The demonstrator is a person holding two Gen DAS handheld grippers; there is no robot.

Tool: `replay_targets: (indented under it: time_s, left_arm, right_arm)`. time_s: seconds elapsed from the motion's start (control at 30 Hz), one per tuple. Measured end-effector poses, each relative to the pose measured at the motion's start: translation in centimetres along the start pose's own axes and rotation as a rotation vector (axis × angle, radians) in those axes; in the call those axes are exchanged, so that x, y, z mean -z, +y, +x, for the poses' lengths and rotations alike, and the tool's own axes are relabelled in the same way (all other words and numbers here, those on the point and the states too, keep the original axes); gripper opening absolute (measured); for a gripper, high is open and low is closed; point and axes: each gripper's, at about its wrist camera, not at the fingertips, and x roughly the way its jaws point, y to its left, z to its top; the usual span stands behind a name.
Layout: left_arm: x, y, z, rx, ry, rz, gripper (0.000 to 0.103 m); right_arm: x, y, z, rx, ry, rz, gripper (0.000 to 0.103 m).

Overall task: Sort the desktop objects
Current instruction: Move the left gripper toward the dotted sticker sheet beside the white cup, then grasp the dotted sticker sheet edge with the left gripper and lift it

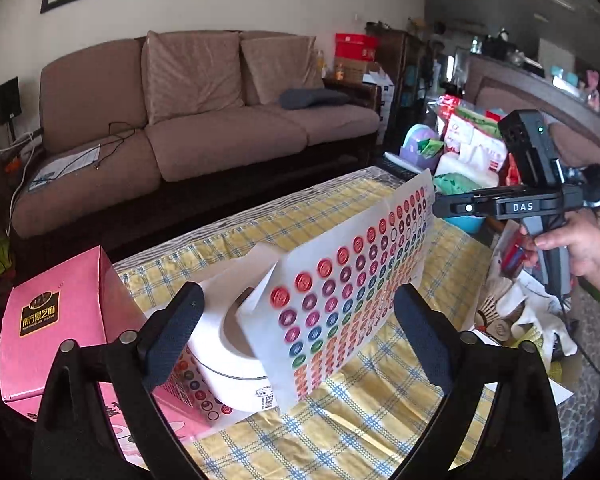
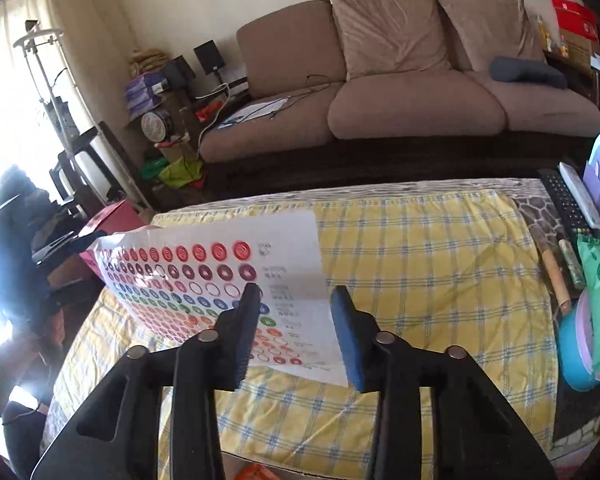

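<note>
The sticker sheet [image 1: 352, 280] hides most of the tape roll [image 1: 236, 344]; left hand-held gripper [image 1: 296, 334] released; right hand-held gripper's [image 2: 296, 332] grip on the sheet unclear.

Your left gripper [image 1: 296, 328] stands wide open over the yellow checked tablecloth [image 1: 380, 412], with the sticker sheet [image 1: 352, 276] and the white tape roll [image 1: 236, 348] between its fingers, untouched. The sheet is tilted up, and your right gripper [image 1: 436, 207] meets its far corner (the contact itself is hard to make out). A pink box [image 1: 56, 328] sits at left.
</note>
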Motion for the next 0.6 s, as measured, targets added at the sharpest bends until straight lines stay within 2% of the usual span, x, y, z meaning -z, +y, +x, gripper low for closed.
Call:
replay_targets:
  time_s: [0.1, 0.2, 0.33, 0.5, 0.6]
  left_arm:
    - [-0.5, -0.1, -0.3, 0.008, 0.001, -0.001, 0.063]
    - [-0.9, 0.0, -0.6, 0.008, 0.015, -0.005, 0.028]
    - [-0.7, -0.4, -1.1, -0.005, 0.028, 0.011, 0.021]
    - [0.3, -0.4, -1.8, -0.016, 0.049, -0.001, 0.021]
    - [0.9, 0.0, -2.2, 0.006, 0.057, -0.018, 0.021]
  right_arm:
    - [0.1, 0.5, 0.0, -0.017, 0.002, -0.012, 0.032]
    - [0.2, 0.8, -0.7, -0.033, -0.034, -0.013, 0.028]
    - [0.3, 1.4, -1.6, -0.049, -0.048, -0.018, 0.024]
    - [0.9, 2.4, -2.0, -0.069, -0.036, -0.038, 0.024]
    - [1.3, 3.1, -2.1, -0.084, -0.023, -0.062, 0.024]
